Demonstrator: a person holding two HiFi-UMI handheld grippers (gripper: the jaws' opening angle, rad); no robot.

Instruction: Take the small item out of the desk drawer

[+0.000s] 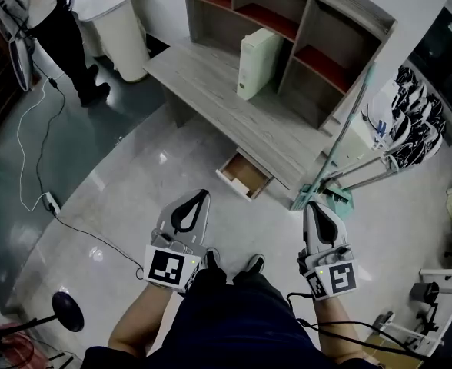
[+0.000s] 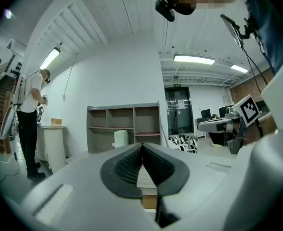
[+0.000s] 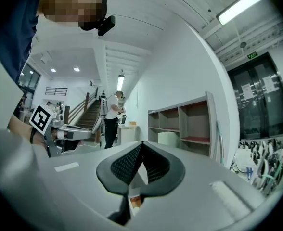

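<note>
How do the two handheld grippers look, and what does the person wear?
Both the left gripper and the right gripper have light grey shells with black ribbed pads. Each carries a cube with black-and-white square markers. A black cable leaves the right one. The person wears dark navy clothes.

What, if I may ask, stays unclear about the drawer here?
Head view: the drawer is open, but too small to show any item inside.
Left gripper view: the shut left gripper hides most of the drawer.
Right gripper view: the shut right gripper does the same.
</note>
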